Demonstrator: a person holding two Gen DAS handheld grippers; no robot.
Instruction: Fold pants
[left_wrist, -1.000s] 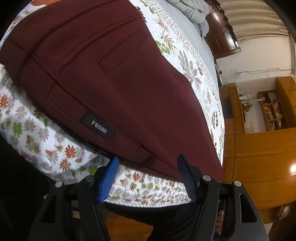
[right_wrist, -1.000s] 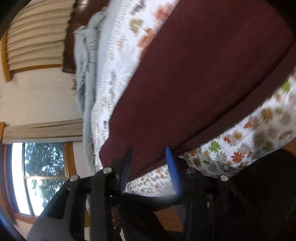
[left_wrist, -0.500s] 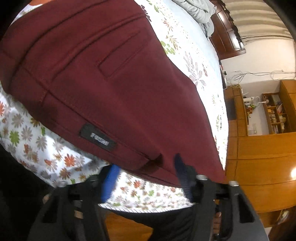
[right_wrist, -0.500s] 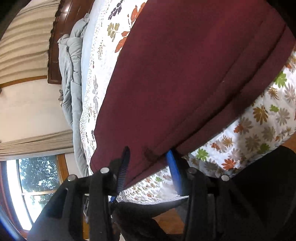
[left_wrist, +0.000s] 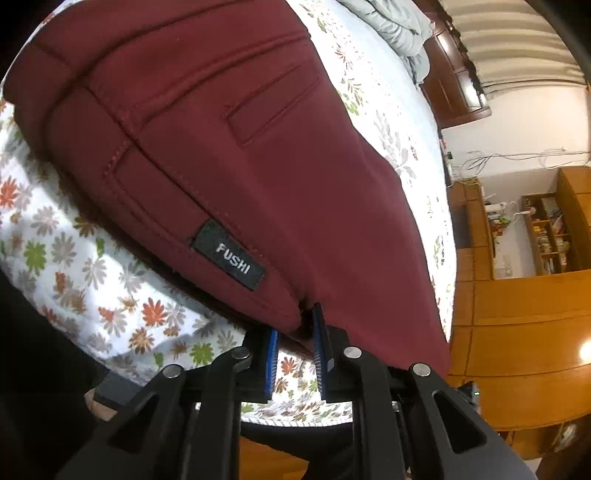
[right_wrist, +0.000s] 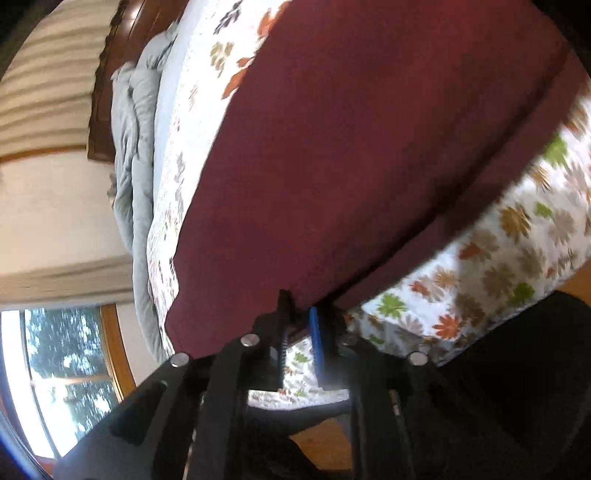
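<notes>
Maroon pants (left_wrist: 229, 155) lie flat on a floral bed cover (left_wrist: 74, 258). The waistband end, with a back pocket and a black "FUSHI" label (left_wrist: 231, 254), fills the left wrist view. My left gripper (left_wrist: 295, 325) is shut on the near waistband edge, beside the label. In the right wrist view the pants (right_wrist: 351, 147) show as plain maroon cloth. My right gripper (right_wrist: 299, 314) is shut on their near edge, close to a corner. The cloth hides most of both fingertips.
A grey quilt (right_wrist: 129, 129) is bunched at the far end of the bed by a dark wooden headboard (left_wrist: 454, 85). Wooden cabinets and shelves (left_wrist: 535, 236) stand beyond the bed. A window (right_wrist: 62, 369) is at the left. The bed's near edge (left_wrist: 295, 413) lies under both grippers.
Both grippers moved forward to the near edge of the pants and closed on it. They were open a second ago.
</notes>
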